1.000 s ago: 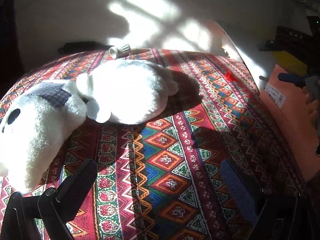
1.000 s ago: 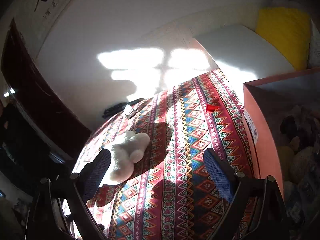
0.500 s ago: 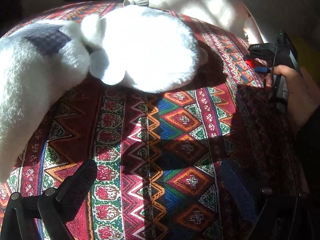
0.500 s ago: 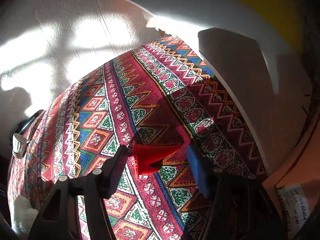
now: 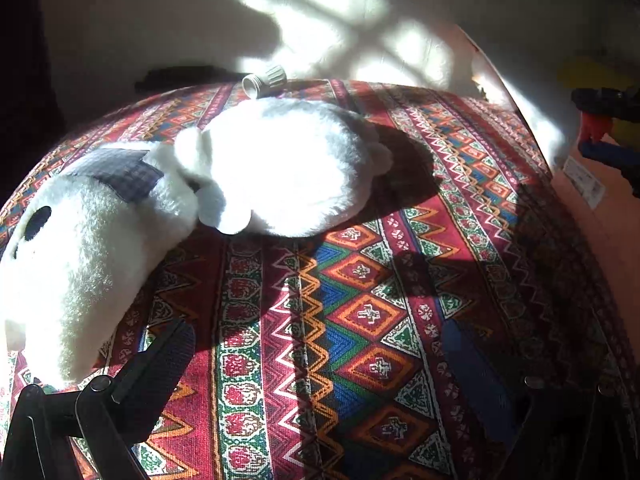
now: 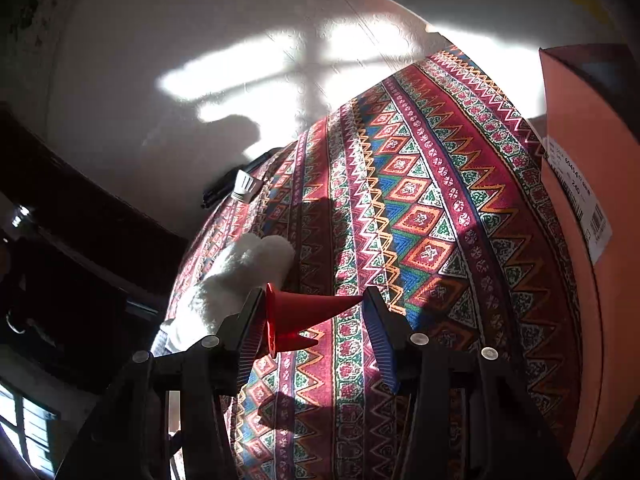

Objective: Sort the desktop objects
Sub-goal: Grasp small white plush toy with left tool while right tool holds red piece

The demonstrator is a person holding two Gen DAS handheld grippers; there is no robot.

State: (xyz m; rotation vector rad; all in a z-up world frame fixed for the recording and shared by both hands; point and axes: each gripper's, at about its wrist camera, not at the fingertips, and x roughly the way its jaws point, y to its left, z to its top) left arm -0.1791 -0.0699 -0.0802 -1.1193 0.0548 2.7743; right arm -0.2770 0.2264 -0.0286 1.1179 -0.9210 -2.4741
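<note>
Now that the red cone (image 6: 298, 318) is off the patterned tablecloth (image 6: 420, 208) and clamped between the fingers of the right gripper (image 6: 312, 320), the pick that was only being lined up half a second ago is done. Then the cone lay on the cloth with the jaws wide around it; now the jaws are closed to the cone's length, the flared base against one pad and the tip against the other, and the whole thing hangs clear above the cloth, its shadow thrown below. In the left wrist view the same gripper shows near the table's right edge, over the orange box (image 5: 600, 216), with the red piece (image 5: 594, 128) in its grip. I judge the next move is to carry it over the box wall and let go inside; the end-to-end hold on the cone could slip.

The left gripper (image 5: 320, 356) has drawn back from its closer position, jaws spread wide and holding nothing, low over the near edge of the table. The white plush toy (image 5: 240, 176) lies towards the left side, and a small ribbed cap (image 5: 266, 79) at the far edge; both are yet to be sorted.
</note>
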